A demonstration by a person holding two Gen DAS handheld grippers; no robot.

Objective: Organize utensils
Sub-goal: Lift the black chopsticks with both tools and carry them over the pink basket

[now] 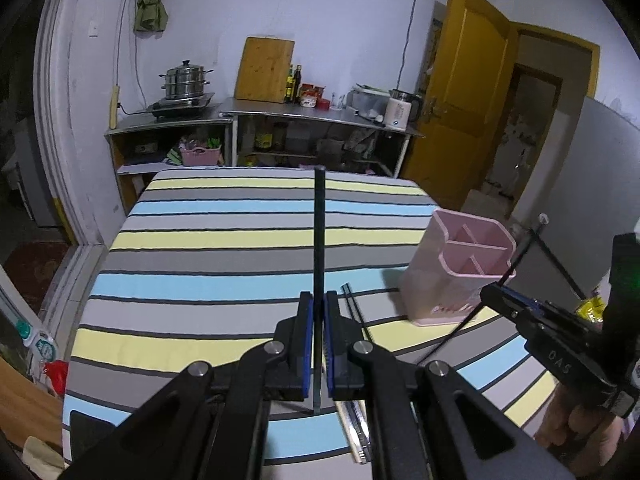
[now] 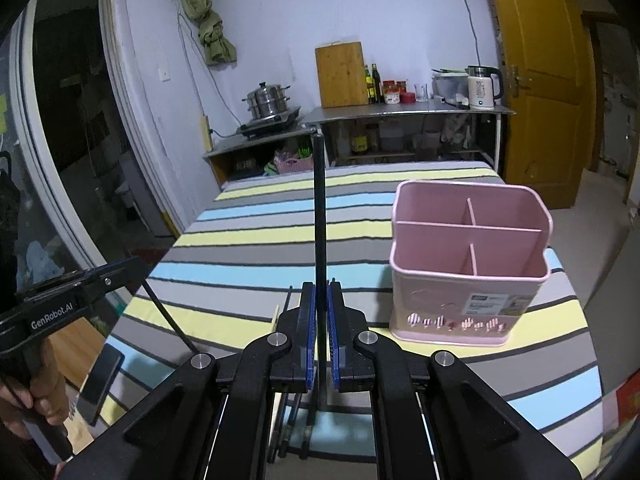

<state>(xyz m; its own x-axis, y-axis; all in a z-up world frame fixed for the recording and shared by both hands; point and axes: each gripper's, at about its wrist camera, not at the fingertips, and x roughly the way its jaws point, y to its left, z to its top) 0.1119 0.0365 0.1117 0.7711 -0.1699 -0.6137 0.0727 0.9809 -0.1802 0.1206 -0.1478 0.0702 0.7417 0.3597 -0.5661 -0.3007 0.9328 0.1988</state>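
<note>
A: What is held by each hand-held gripper?

B: A dark chopstick (image 1: 319, 240) is pinched between the pads of the left hand-held gripper (image 1: 319, 312) and points straight ahead. A second dark chopstick (image 2: 320, 220) is pinched the same way by the right hand-held gripper (image 2: 320, 304).

A: Where is the holder found?

B: The pink utensil holder (image 2: 468, 268) stands on the striped surface (image 2: 248, 248), ahead and to the right of the right hand-held gripper, with its compartments seemingly empty. More utensils (image 1: 356, 316) are seen lying on the surface just below the grippers.

A: Which step is judged to be in hand?

B: Carrying, it seems: both sticks are lifted, neither is yet deposited. Next, each stick would need to be tipped downward and lined up over one compartment before being released.
</note>
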